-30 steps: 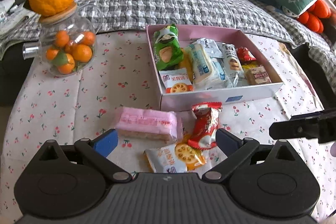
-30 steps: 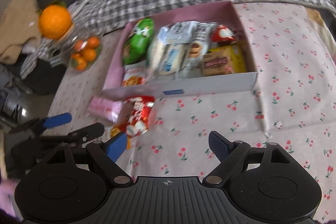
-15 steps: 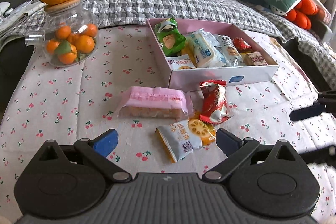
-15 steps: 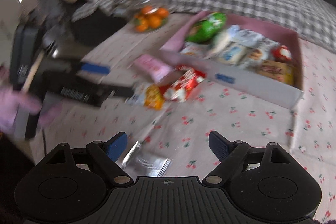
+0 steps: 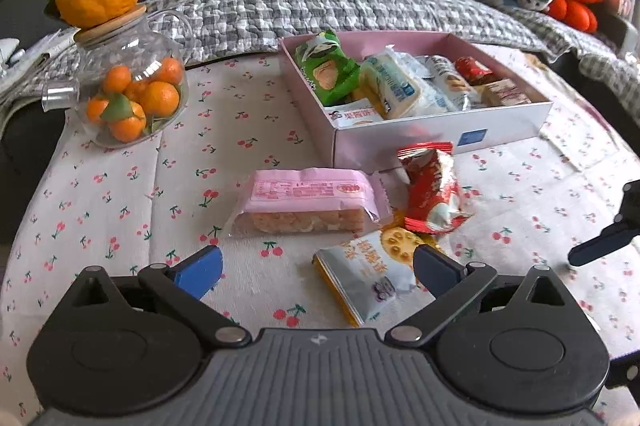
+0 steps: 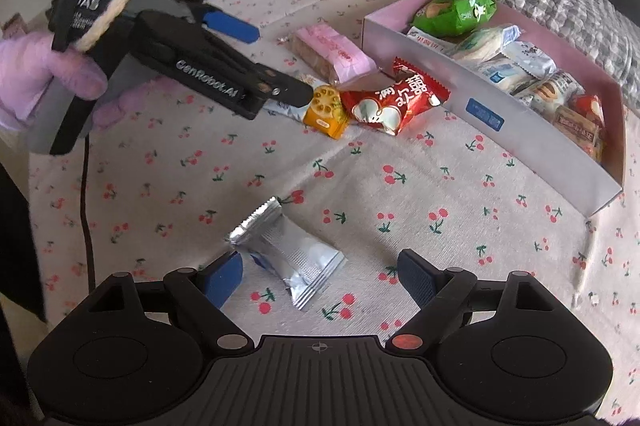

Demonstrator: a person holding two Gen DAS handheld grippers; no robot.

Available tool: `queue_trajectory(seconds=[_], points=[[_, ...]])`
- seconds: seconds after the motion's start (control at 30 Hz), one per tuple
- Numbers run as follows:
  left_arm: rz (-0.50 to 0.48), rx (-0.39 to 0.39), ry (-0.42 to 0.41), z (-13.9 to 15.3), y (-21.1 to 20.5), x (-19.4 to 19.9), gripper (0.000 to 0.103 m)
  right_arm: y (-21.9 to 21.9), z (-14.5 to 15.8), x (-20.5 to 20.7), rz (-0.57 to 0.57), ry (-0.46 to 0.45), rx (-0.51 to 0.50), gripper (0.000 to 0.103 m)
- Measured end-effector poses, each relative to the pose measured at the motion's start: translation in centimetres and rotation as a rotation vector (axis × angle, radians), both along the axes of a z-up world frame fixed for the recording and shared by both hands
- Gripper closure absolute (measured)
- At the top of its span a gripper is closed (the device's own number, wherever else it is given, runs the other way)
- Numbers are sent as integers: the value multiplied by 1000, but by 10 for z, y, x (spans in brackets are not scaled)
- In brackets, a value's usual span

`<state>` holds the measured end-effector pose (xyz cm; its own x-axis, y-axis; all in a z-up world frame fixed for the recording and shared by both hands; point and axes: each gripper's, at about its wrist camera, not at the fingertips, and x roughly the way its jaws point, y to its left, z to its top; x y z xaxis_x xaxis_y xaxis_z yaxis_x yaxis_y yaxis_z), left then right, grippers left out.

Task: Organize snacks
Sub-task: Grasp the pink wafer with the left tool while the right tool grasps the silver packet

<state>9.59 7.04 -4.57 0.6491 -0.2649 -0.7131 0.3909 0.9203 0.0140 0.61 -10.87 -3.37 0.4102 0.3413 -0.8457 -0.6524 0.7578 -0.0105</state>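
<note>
A tabletop (image 5: 120, 194) covered in a cherry-print cloth holds a pink box (image 5: 440, 136) already filled with wrapped snacks. Four snacks lie loose outside it. Three cluster just in front of the box's near wall: a pink wafer pack (image 5: 308, 202), a red packet (image 5: 434, 196) and a yellow-and-silver biscuit packet (image 5: 368, 272).

The left gripper (image 5: 316, 266) hovers over this cluster with its jaws spread wide and nothing between them. The biscuit packet sits closest, partly between the blue fingertips and nearer the right-hand one, its long axis slanting across the gap.

The fourth snack, a silver packet (image 6: 286, 252), lies apart from the cluster, well away from the box. The right gripper (image 6: 320, 274) points down at it, jaws spread and empty. The packet lies just ahead of the jaws, near the left-hand fingertip, its long axis running diagonally. The right hand looks better placed for this packet, the left for the cluster.
</note>
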Motion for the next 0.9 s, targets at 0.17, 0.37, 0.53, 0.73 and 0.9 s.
queue_trajectory(seconds=[0.17,0.37,0.53,0.73,0.9], points=[[59,-5,-5,-1,-5,9,1,7,-4,4,8,-35,-28,16],[78,23,-43,-3,-17,17,1,14,-3,8,13,-50,-25,22],[86,45,-60,-5,-22,23,1,19,-2,5,58,-56,-32,33],[79,60,-56,-11,-25,29,1,20,3,3,84,-54,-29,64],[64,61,-55,-9,-27,29,6,17,7,6,72,-32,-10,78]])
